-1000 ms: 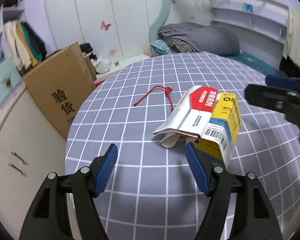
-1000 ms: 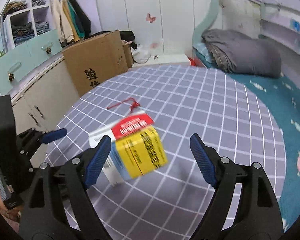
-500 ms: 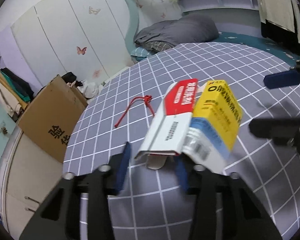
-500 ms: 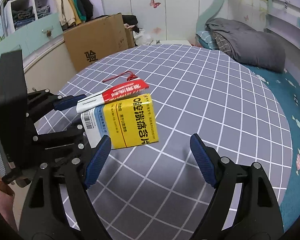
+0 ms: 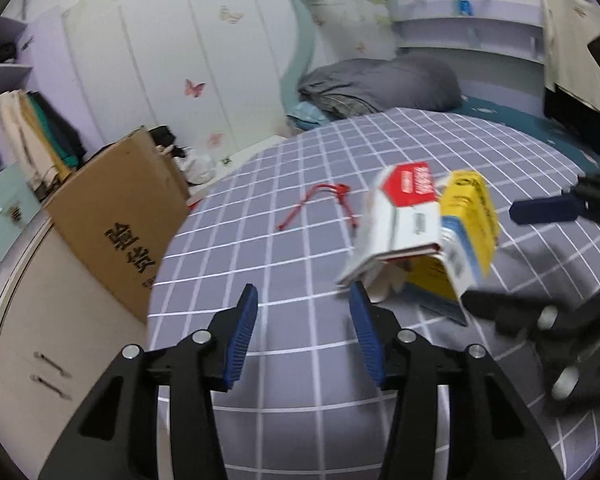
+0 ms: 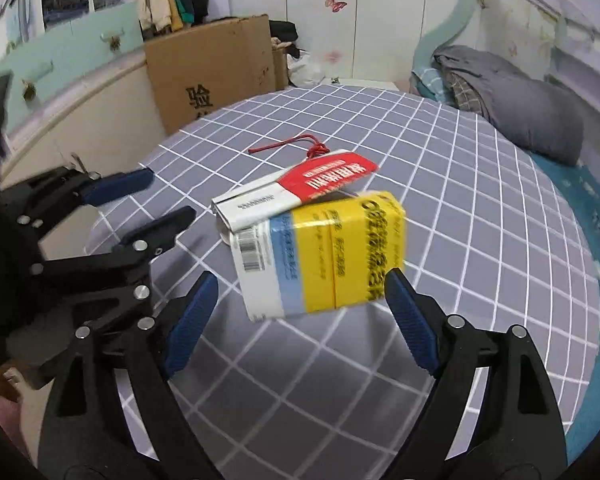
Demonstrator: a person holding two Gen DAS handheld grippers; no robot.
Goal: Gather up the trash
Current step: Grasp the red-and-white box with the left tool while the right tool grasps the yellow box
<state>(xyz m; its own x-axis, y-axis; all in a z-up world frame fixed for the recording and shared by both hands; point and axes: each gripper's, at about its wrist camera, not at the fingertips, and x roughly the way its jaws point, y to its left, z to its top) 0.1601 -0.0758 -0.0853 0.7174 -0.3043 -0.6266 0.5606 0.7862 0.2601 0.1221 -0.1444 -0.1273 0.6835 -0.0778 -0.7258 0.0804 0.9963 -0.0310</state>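
A yellow and white box [image 6: 324, 256] lies on the grey checked table [image 6: 480, 216], with a red and white box [image 6: 296, 192] leaning on its far side. Both show in the left wrist view, the yellow box [image 5: 466, 232] right of the red and white box [image 5: 400, 216]. A red string [image 6: 296, 146] lies behind them, also in the left wrist view [image 5: 320, 200]. My right gripper [image 6: 300, 312] is open, its fingers either side of the yellow box's near end. My left gripper [image 5: 304, 328] is open and empty, just left of the boxes.
A brown cardboard box [image 5: 116, 220] stands against the table's left edge beside white cabinets [image 5: 40, 320]. A bed with grey bedding [image 5: 380, 84] lies beyond the table. The teal bed cover [image 6: 580, 240] runs along the right.
My left gripper has opened and drawn back to the left, letting go of the boxes. The boxes now rest lower, and my right gripper has closed in around the yellow box.
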